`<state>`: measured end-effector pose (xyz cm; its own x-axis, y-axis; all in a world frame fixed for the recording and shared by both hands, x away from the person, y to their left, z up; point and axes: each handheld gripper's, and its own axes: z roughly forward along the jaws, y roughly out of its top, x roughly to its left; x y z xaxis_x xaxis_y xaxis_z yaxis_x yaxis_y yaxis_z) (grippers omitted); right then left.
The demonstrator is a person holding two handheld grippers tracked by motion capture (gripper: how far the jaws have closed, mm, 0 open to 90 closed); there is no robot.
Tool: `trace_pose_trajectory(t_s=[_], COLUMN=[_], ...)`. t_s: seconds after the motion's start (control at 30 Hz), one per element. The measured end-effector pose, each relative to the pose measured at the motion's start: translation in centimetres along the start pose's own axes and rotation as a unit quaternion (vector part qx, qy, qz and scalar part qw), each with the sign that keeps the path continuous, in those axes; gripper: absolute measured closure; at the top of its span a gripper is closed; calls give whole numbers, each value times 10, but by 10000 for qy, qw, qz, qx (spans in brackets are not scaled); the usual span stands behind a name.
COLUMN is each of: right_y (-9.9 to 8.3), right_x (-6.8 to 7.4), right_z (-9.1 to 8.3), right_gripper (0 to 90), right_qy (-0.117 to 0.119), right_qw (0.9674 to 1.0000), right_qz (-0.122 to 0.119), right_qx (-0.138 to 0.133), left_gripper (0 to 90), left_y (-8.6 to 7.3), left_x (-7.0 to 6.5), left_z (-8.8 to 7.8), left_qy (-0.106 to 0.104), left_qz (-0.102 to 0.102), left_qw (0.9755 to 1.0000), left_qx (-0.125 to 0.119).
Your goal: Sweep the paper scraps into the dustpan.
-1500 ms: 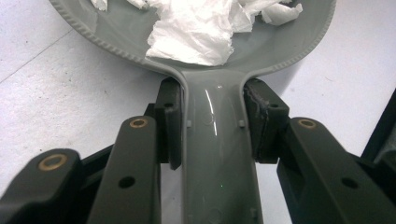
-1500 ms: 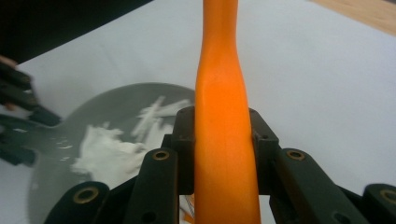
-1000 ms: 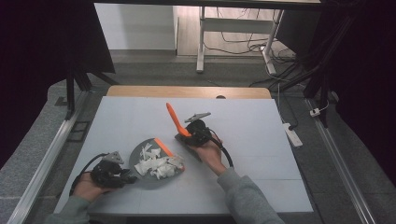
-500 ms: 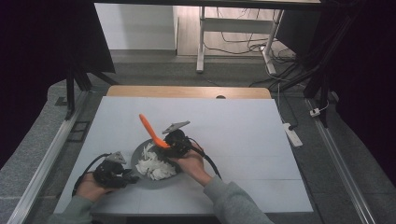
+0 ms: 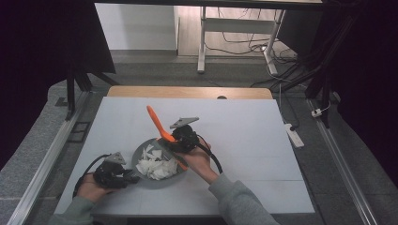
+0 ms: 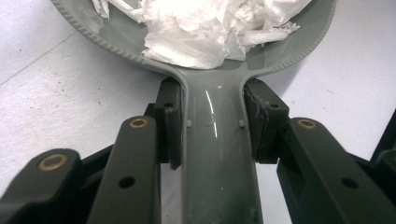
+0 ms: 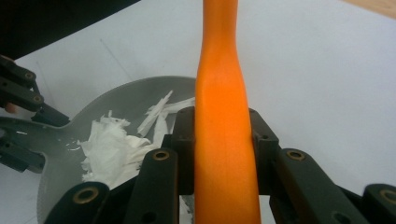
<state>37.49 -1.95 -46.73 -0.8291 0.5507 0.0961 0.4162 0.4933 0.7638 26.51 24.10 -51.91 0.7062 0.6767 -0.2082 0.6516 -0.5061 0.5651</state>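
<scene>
A grey pan (image 5: 141,153) holding white shredded paper (image 5: 157,166) rests on the white table near its front left. My left gripper (image 5: 127,177) is shut on the pan's handle (image 6: 215,154), with its pads pressed on both sides, and paper (image 6: 205,28) is heaped just beyond. My right gripper (image 5: 180,140) hovers over the pan's right rim, shut on an orange utensil (image 5: 155,121) that slants up to the left. Its lower end reaches down among the paper. In the right gripper view the orange utensil (image 7: 222,116) runs straight up between the jaws, with the pan (image 7: 116,95) to the left.
The white table top (image 5: 244,140) stretches wide to the right and back, with a wooden strip (image 5: 187,92) at its far edge. A white power strip (image 5: 294,136) lies off the right side. Metal rails flank the table, and desk legs and cables stand behind.
My right gripper has carried the orange utensil left from beside the pan to above its right rim, and has risen slightly. The left gripper and the pan have stayed put.
</scene>
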Motion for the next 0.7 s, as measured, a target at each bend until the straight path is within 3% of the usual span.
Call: trace_pose_trajectory(t_s=[0.7], right_y=[-4], right_x=[-22], right_z=[-26], right_gripper=[701], right_qy=[-171], right_qw=[9990], right_qz=[242], right_qx=[-321], left_gripper=[616], left_y=[-2], left_x=[4], left_z=[-9], left_qy=[106], left_qz=[-219], left_qw=[9991], left_qx=[-341])
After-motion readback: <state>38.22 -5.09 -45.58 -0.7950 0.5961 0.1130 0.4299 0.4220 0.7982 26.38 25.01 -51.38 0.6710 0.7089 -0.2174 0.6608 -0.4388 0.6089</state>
